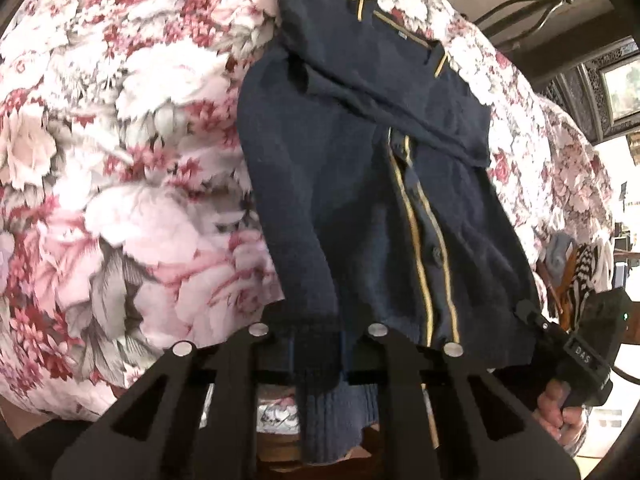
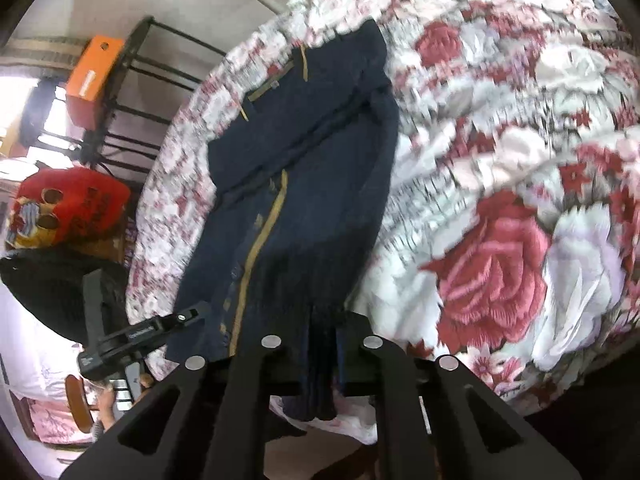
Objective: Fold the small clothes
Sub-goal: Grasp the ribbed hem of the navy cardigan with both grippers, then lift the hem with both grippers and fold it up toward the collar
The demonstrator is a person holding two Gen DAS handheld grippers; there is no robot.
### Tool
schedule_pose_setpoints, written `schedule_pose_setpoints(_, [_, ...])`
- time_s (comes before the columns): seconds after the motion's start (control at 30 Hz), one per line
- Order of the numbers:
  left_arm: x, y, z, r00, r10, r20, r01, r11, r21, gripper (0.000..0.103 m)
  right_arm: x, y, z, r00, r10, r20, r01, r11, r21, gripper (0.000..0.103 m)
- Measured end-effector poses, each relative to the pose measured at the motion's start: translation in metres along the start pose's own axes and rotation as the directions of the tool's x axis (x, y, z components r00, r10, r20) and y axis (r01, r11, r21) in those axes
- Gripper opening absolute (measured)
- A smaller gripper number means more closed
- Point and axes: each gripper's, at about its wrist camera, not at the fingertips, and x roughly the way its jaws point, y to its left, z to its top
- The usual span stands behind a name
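Navy cardigan with mustard-yellow stripes, pink-and-white rose-print bedspread, orange box, black hand-held grippers

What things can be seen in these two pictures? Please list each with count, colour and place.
cardigan: one, navy with yellow stripes, flat on the bed, hem lifted
bedspread: one, pink and white flowers, under the cardigan
orange box: one, on a black rack beside the bed
red bag: one, red with yellow, beside the bed
picture frame: one, dark, far right
left gripper: black, shut on the cardigan hem
right gripper: black, shut on the cardigan hem
hand: one, holding the right gripper's handle
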Motion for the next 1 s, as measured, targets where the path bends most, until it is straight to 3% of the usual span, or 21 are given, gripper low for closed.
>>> schedule_pose_setpoints(0.3, [-0.013, -0.027, 0.035, 0.997, 0.022, 0.076, -0.026, 0.998, 0.063, 0.014, -0.011, 0.000, 0.039, 0.995, 0.072, 0.069, -0.076, 0.996, 0.055, 0.009])
schedule_pose_setpoints(0.53, [-0.008, -0.014, 0.072, 0.995, -0.008, 0.102, 0.010, 1.000, -0.013, 0.014, -0.006, 0.004, 0.074, 0.990, 0.103, 0.097, -0.112, 0.990, 0.091, 0.009])
schedule_pose_setpoints(1.0, [0.005, -0.021, 0.141, 0.991, -0.005, 0.136, 0.011, 0.999, -0.045, 0.014, 0.032, 0.005, 0.133, 0.991, 0.085, 0.102, -0.102, 0.980, 0.171, 0.009])
